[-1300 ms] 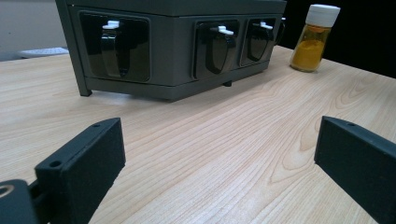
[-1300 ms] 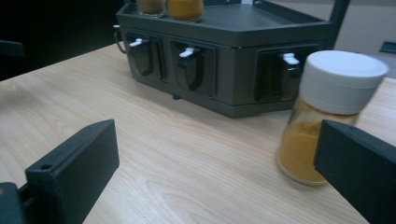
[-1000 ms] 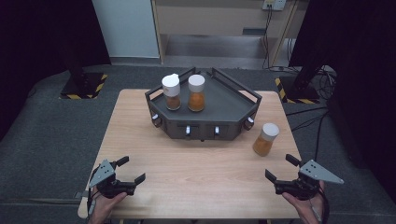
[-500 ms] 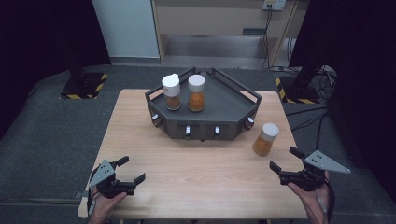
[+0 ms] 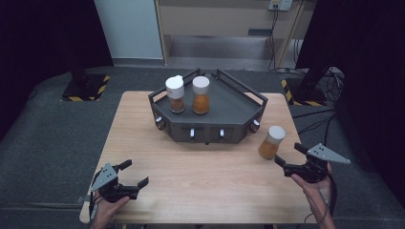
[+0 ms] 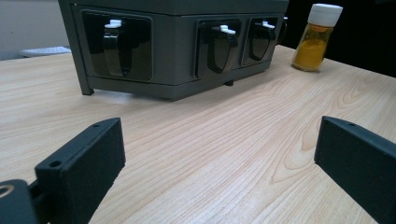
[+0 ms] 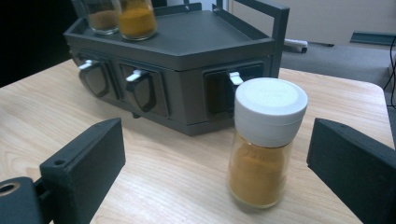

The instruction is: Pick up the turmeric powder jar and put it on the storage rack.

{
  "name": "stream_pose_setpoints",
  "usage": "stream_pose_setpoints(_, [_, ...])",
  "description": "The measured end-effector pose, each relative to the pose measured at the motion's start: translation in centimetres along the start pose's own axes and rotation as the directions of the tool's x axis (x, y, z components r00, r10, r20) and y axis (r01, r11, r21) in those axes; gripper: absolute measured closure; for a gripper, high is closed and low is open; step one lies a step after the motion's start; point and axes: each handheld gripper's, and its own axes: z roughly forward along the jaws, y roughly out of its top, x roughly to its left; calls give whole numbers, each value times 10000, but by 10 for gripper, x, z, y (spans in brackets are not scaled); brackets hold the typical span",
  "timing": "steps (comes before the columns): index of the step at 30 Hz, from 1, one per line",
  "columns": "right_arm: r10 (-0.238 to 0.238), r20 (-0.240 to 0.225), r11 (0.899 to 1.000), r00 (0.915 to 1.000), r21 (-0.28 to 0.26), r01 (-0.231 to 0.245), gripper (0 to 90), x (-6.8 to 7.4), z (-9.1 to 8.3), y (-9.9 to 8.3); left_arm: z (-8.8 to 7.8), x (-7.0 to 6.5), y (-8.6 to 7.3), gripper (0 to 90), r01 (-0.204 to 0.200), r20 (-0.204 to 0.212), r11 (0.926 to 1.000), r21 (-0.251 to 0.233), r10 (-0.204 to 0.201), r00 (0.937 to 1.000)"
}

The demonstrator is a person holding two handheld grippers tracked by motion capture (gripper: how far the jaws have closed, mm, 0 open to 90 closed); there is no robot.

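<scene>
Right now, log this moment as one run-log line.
left gripper: open, idle near table edge | right gripper: open, facing loose spice jar, no contact | rack: two jars on top

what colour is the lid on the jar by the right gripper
White lid, clearest in the right gripper view.

Two hands reach in over the near edge of the table, each holding a two-jaw gripper with its jaws spread wide and nothing between them. The left gripper [image 5: 134,174] sits low by the near left corner, jaws angled toward the table's middle, the left hand [image 5: 106,206] wrapped around its base. The right gripper [image 5: 289,155] is held near the right edge, apparently just above the surface, its grey plate uppermost and the right hand [image 5: 313,187] beneath it.
</scene>
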Motion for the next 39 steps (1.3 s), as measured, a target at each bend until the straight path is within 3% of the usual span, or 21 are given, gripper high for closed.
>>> stream_pose_setpoints(27, [3,713,9965,9975,828,-62,71,-22,65,8,0,1,0,9,38,-13,10000,28,-38,10000])
stream_pose_setpoints(39, [47,852,9952,9963,974,-130,175,-29,86,6,0,0,0,9,26,-34,10000,35,-26,10000])
